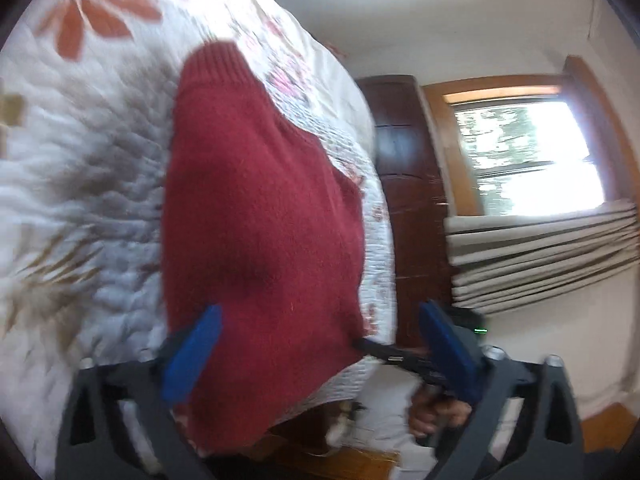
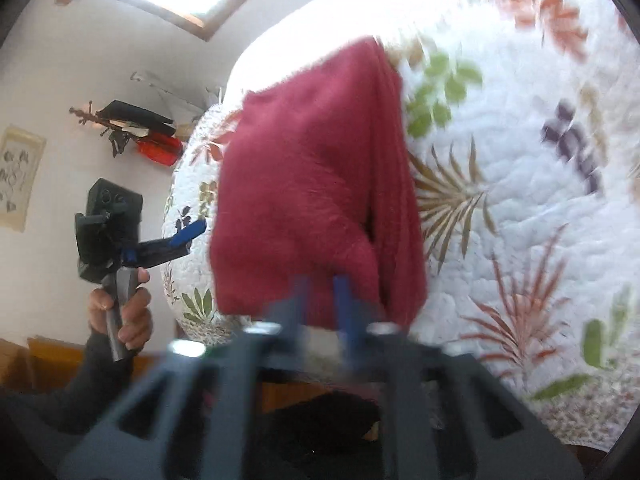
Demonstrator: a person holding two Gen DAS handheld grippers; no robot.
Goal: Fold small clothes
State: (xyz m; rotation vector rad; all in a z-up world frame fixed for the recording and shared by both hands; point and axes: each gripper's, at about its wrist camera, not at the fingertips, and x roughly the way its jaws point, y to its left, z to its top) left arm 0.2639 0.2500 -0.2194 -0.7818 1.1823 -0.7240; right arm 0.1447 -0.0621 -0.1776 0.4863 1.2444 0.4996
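Note:
A dark red knitted sweater (image 1: pixel 256 208) lies partly folded on the flowered quilt (image 1: pixel 80 200) near the bed's edge. My left gripper (image 1: pixel 320 352) stands wide open, its blue pads (image 1: pixel 192 356) on either side of the sweater's near end. In the right wrist view the left gripper (image 2: pixel 194 240) is open beside the sweater's (image 2: pixel 304 184) left edge, held by a hand (image 2: pixel 120 312). My right gripper (image 2: pixel 323 300), blurred, has its fingers close together on the sweater's near hem. In the left wrist view the right gripper (image 1: pixel 376 350) meets that hem at the bed's edge.
A dark wooden door (image 1: pixel 404 200), a bright window (image 1: pixel 528 156) and beige pleated curtains (image 1: pixel 540 256) stand beyond the bed. Dark and red items (image 2: pixel 136 132) and a framed picture (image 2: pixel 18 180) hang on the white wall. The wooden floor (image 1: pixel 600 428) shows below the bed.

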